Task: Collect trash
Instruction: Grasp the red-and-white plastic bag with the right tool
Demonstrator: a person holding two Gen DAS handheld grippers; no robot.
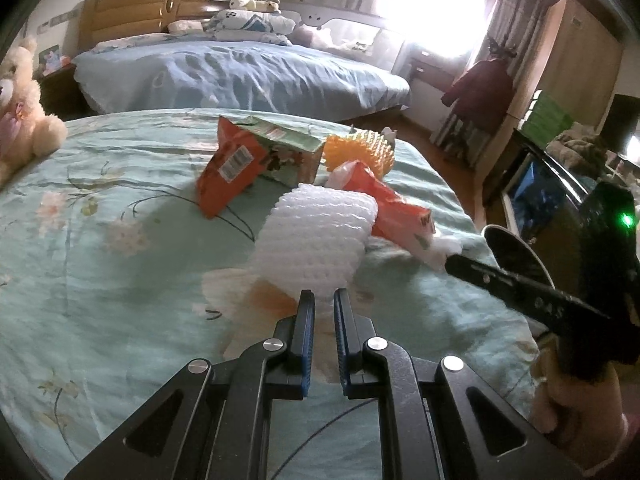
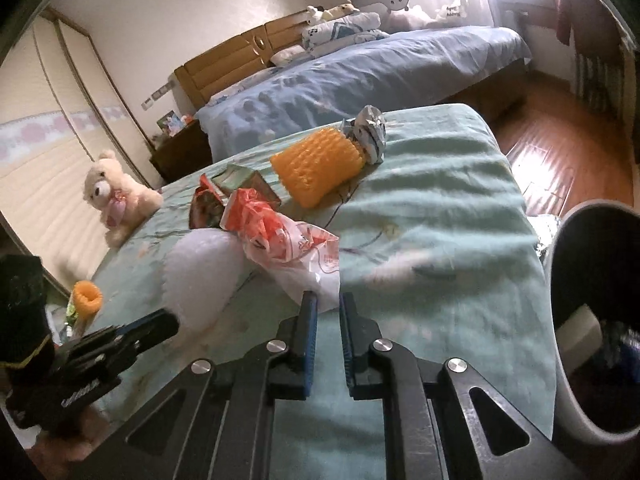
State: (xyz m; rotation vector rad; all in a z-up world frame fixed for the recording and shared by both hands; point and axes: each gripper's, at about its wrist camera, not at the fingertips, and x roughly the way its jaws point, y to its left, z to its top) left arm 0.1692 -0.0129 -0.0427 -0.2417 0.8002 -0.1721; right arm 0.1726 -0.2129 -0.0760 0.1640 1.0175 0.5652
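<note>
Just left of the grey bin (image 2: 568,280), the right gripper (image 2: 324,300) had its jaws nearly shut on the near edge of the plastic bag (image 2: 288,240). The bag looked light, limp and slippery, so a bunched fold seemed the best hold. Farther left of the bin, the left gripper (image 1: 322,298) pinched the white foam net (image 1: 320,236), soft and springy. Beyond the bin lay the orange foam net (image 2: 316,164).

Teddy bear (image 2: 114,194) sits on green floral bedspread (image 2: 440,216), far left of the fingers. Blue bed (image 1: 240,76) beyond them, wooden headboard (image 1: 136,12), pillows (image 1: 252,26), plush toys (image 1: 252,0) stacked. Dark coat (image 1: 480,88) hangs far right.
</note>
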